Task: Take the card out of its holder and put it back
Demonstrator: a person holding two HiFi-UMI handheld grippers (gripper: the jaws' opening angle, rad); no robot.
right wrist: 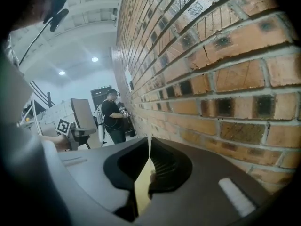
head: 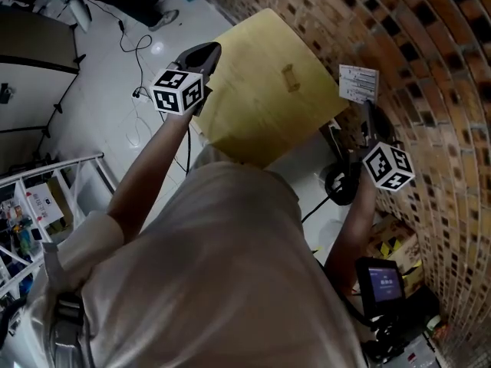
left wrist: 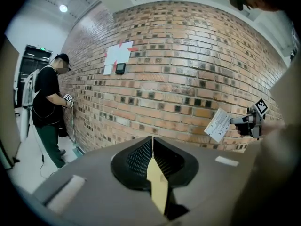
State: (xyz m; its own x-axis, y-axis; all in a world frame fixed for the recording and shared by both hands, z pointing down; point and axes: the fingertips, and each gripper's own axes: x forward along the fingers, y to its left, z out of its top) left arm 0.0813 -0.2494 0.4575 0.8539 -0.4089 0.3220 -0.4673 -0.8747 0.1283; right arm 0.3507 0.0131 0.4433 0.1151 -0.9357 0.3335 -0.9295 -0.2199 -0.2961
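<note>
Angled up toward 1 o'clock, left forearm (head: 149, 167); left gripper (head: 201, 57) pinched shut on the 9 o'clock edge of the tan holder (head: 261, 98), broad face toward the camera. At its 3 o'clock, apart from it, white card (head: 358, 83) nipped in the right gripper (head: 367, 107), long axis seemingly 9-to-3, right forearm (head: 354, 221) stretched toward 12, beside the brick wall (head: 430, 67).

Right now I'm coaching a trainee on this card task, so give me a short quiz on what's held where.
1. True or false: the left tongs grip the tan holder.
2. The right tongs grip: A) the card B) a cable C) nothing.
3. Is the card inside the holder or out of it?
Key: 1 true; 2 A; 3 out of it.
</note>
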